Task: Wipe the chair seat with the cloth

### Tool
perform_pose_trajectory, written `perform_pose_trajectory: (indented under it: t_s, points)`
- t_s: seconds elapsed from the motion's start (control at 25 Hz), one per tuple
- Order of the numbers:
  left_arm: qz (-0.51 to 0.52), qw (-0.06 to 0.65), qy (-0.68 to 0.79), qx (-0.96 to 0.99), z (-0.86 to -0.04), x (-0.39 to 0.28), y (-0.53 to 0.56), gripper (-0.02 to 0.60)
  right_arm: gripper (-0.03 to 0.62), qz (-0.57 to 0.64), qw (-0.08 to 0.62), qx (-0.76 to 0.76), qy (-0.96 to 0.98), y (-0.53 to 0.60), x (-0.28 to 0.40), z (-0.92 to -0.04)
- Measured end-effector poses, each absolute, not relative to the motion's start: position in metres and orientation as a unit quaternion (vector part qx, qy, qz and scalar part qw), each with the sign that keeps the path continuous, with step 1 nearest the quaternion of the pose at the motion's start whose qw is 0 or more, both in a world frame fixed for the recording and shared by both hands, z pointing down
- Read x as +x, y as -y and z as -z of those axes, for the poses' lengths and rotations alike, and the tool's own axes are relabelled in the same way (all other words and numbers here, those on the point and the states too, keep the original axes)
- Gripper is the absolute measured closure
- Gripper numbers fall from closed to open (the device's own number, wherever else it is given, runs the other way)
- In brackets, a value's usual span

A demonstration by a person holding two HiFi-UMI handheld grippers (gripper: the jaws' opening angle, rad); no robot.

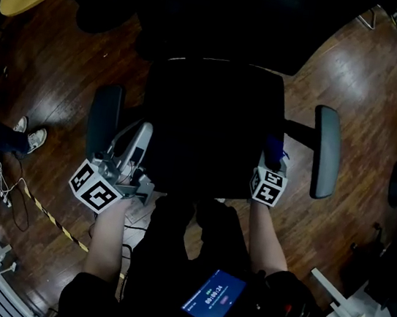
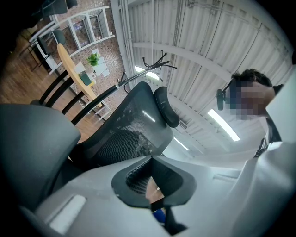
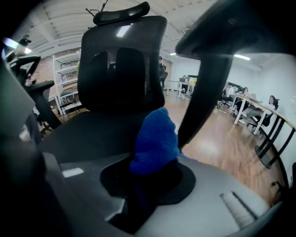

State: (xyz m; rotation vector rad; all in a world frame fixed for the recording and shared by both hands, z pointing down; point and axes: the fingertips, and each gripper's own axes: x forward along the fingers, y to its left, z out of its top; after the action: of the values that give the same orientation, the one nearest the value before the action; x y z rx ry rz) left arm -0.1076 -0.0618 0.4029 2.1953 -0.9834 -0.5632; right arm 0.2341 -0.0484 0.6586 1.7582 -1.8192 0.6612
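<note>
- Wiping seems about to start: right gripper (image 3: 150, 173) fingers grasp cloth (image 3: 155, 139) at chair seat's (image 1: 212, 119) front-right edge.
- Left gripper (image 1: 124, 171) fingers are clenched, empty, left of seat.
- Next move likely: press down, sweep across.

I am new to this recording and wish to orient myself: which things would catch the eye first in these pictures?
The wide black office chair seat fills the middle of the head view, dark against the glossy brown wooden floor. Near the seat's right edge, beside the grey armrest, the right gripper has its jaws shut on a fluffy bright blue cloth. The cloth is the only vivid colour in these pictures.
</note>
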Motion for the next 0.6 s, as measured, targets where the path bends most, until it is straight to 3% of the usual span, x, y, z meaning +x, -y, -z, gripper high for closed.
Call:
perform_pose_trajectory:
  t_s: [0.36, 0.48, 0.6]
  points:
    - [0.213, 0.33, 0.382, 0.837, -0.401, -0.111, 0.066, 0.591, 0.51, -0.269, 0.228, 0.377, 0.857, -0.019, -0.109, -0.65]
    - [0.208, 0.328, 0.38, 0.84, -0.4, -0.109, 0.064, 0.591, 0.51, -0.259, 0.234, 0.32, 0.881, -0.05, -0.165, -0.661]
    - [0.206, 0.329, 0.379, 0.84, -0.402, -0.109, 0.063, 0.591, 0.51, -0.237, 0.232, 0.312, 0.89, -0.056, -0.172, -0.666]
